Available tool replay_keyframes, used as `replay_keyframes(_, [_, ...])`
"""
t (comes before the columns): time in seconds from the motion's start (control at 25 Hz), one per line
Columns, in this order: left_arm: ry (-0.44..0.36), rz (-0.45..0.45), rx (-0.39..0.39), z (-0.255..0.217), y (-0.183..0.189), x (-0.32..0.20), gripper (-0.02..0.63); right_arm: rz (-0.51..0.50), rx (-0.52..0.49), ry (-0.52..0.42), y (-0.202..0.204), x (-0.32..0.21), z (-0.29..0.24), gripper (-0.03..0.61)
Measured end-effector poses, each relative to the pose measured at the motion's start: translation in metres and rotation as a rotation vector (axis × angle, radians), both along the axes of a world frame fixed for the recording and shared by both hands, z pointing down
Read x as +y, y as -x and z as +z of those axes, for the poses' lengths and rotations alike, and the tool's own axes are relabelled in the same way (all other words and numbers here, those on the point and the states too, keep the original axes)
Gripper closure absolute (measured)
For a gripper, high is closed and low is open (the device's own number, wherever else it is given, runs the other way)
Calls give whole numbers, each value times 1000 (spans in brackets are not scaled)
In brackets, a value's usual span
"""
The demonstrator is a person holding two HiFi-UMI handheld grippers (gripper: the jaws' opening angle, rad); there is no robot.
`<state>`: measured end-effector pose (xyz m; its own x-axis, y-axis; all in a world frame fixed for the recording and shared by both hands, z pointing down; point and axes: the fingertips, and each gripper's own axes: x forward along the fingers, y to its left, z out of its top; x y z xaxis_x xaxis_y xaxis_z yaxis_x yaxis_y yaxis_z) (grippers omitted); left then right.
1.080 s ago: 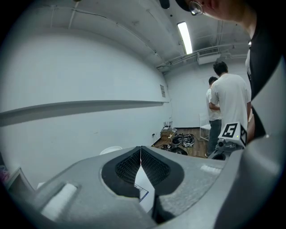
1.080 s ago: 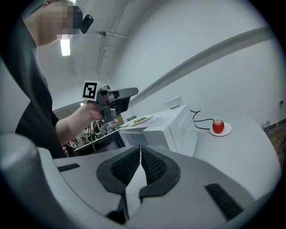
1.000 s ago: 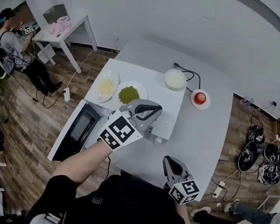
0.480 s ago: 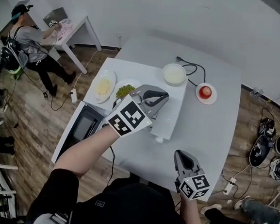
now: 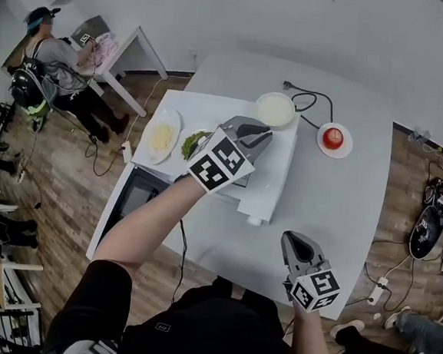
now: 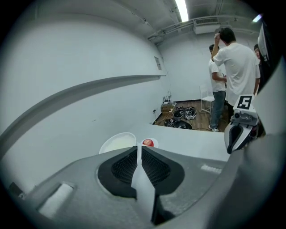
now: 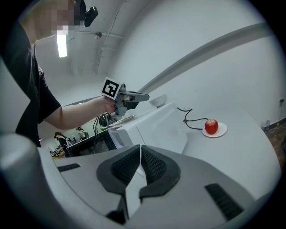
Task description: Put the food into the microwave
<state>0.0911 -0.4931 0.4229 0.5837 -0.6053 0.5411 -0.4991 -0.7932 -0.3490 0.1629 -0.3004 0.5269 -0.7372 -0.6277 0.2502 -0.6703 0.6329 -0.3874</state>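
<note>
A white microwave (image 5: 271, 177) stands on the grey table (image 5: 342, 206) with its door (image 5: 127, 203) swung open at the left. On its top lie a plate of yellow food (image 5: 162, 136), a plate of green food (image 5: 194, 142) partly hidden by my left gripper, and a white bowl (image 5: 276, 109). My left gripper (image 5: 264, 132) hovers shut and empty over the microwave top, pointing at the bowl (image 6: 117, 143). A red apple (image 5: 333, 137) rests on a saucer on the table. My right gripper (image 5: 291, 242) hangs shut and empty near the table's front edge, facing the microwave (image 7: 156, 125).
A black cable (image 5: 309, 103) runs across the table behind the bowl. A person (image 5: 55, 57) works at a small white table at the far left. Two people (image 6: 232, 67) stand beyond the table's end. Helmets and gear (image 5: 433, 229) lie on the wooden floor at the right.
My left gripper has moved along the microwave top toward the bowl and now covers more of the green plate. My right gripper has shifted a little; both stay shut.
</note>
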Motion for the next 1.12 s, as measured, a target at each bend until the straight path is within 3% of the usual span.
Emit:
replay_keyframes(0.32, [-122,14,-203,10,-5,-24,578,-16,-17,6,-7,0,6,561])
replay_keyframes(0.6, [-135,77,-391,22,-13,-27,473,-28,-24,9,-17,-6,5,561])
replay_keyframes(0.88, [-129,109,-484,34,-17,-31,472,-52,-39,6,-20,-10,2,561])
replay_keyframes(1.12, [-223,105,-578,36,-17,-36,473,-65,-46,20,-22,-9,7,561])
